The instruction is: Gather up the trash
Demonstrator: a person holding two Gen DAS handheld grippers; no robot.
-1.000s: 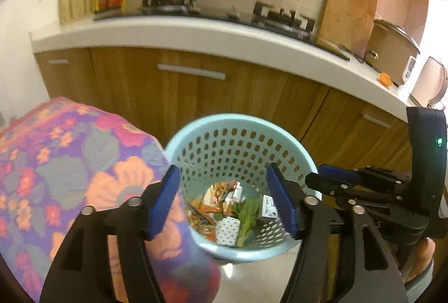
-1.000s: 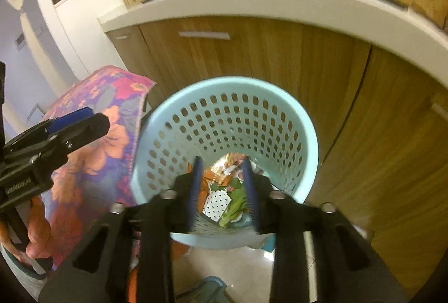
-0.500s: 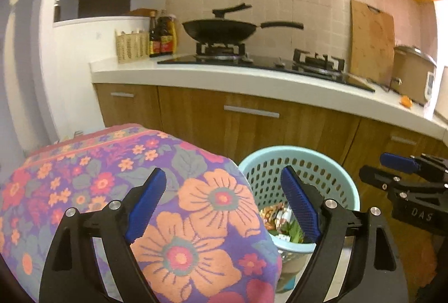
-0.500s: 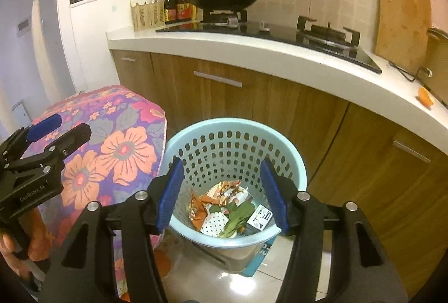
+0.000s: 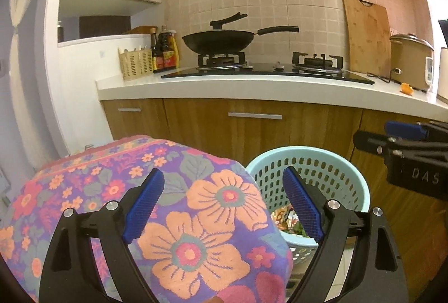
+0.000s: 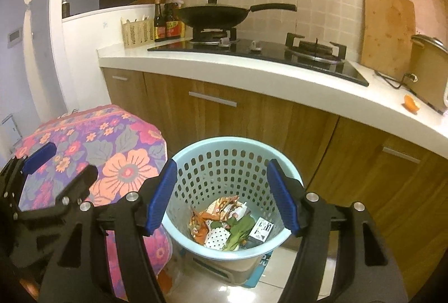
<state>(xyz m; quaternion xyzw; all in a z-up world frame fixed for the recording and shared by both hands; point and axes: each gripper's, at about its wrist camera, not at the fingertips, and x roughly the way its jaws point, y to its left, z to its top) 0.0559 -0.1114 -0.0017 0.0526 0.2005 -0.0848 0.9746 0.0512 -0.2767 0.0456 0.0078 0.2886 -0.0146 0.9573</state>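
Note:
A light blue perforated basket (image 6: 232, 146) stands on the floor by the cabinets, with wrappers, a green leaf and a small carton (image 6: 261, 228) lying in its bottom. My right gripper (image 6: 221, 196) hovers above and in front of it, jaws opening, nothing between them. In the left wrist view the basket (image 5: 361, 185) sits lower right. My left gripper (image 5: 221, 205) is over the flowered cloth (image 5: 182, 219), jaws opening, empty. An orange peel piece (image 6: 411, 102) lies on the counter at right.
A white counter (image 5: 252, 90) holds a hob with a black wok (image 5: 218, 41), sauce bottles, a wicker holder, a cutting board (image 5: 366, 36) and a rice cooker (image 5: 411, 59). Wooden cabinet doors stand behind the basket. A box sits under the basket on the tiled floor.
Both grippers pulled back and up from inside the basket, and both sets of jaws widened. The views tilted up to take in the counter and wall. The left gripper shifted over the flowered cloth.

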